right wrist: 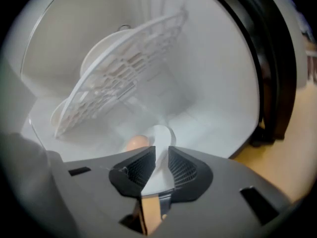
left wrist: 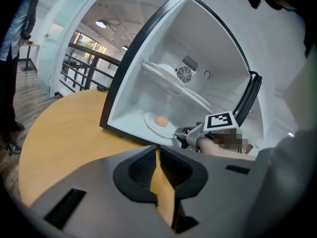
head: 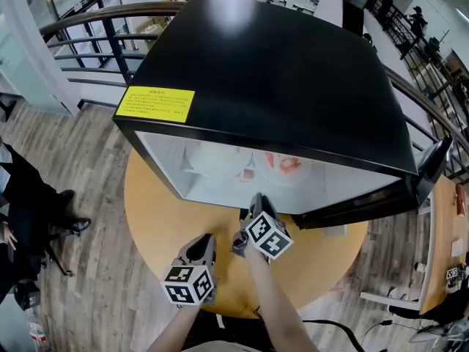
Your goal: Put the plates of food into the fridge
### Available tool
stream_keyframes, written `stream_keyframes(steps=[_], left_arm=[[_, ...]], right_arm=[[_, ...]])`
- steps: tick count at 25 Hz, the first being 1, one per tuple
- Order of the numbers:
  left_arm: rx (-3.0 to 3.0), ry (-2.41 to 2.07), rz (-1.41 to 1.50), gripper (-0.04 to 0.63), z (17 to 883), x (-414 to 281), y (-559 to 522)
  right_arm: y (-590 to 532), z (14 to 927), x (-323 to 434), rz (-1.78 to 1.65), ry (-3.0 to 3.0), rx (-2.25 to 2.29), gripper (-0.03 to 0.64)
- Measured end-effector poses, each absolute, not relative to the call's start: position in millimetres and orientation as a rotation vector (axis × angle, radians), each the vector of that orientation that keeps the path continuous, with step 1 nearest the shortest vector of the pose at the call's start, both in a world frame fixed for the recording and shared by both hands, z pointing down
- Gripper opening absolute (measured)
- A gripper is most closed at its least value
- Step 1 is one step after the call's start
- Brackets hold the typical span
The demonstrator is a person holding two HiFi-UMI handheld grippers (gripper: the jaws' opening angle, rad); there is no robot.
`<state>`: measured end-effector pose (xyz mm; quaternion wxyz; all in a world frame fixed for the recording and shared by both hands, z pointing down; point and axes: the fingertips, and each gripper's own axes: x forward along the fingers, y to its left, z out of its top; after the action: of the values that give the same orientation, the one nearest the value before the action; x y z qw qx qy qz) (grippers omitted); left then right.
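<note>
Placing step, likely near done: right hand-held gripper [right wrist: 161,150] pinches rim of white plate [left wrist: 150,126] carrying pale round food [left wrist: 161,120], on fridge [head: 278,72] floor. Left hand-held gripper [left wrist: 158,150] closed, empty, over counter [head: 165,215]. Next: release rim, withdraw.

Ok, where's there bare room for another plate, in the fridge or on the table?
The table is bare left of the left claw, before the fridge. Inside, the fridge floor is free between the plate and the left wall. Crowded: its right side, where the right claw grips that plate, and the wire shelf, bearing an upper plate.
</note>
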<state>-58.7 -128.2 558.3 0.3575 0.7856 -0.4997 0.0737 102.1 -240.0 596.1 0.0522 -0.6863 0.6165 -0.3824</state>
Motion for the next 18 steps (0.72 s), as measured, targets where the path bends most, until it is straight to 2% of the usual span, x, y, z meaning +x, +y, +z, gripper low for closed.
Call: stream_keyframes(steps=[6,12,18], left_arm=[[2.167,-1.38,0.228,0.023,543,-61,-133],[2.42,-1.495,0.133,0.023,473,-53,-137],[2.61,-1.568,0.014,0.023,400,-42,-122]], right_arm=[[-218,548,78,-0.678,2.323,-2.087,0.055],[-156,463,70,-0.218,2.468,-1.983,0.023],[-111,404,94,-0.196,2.311,-1.96,0.014]])
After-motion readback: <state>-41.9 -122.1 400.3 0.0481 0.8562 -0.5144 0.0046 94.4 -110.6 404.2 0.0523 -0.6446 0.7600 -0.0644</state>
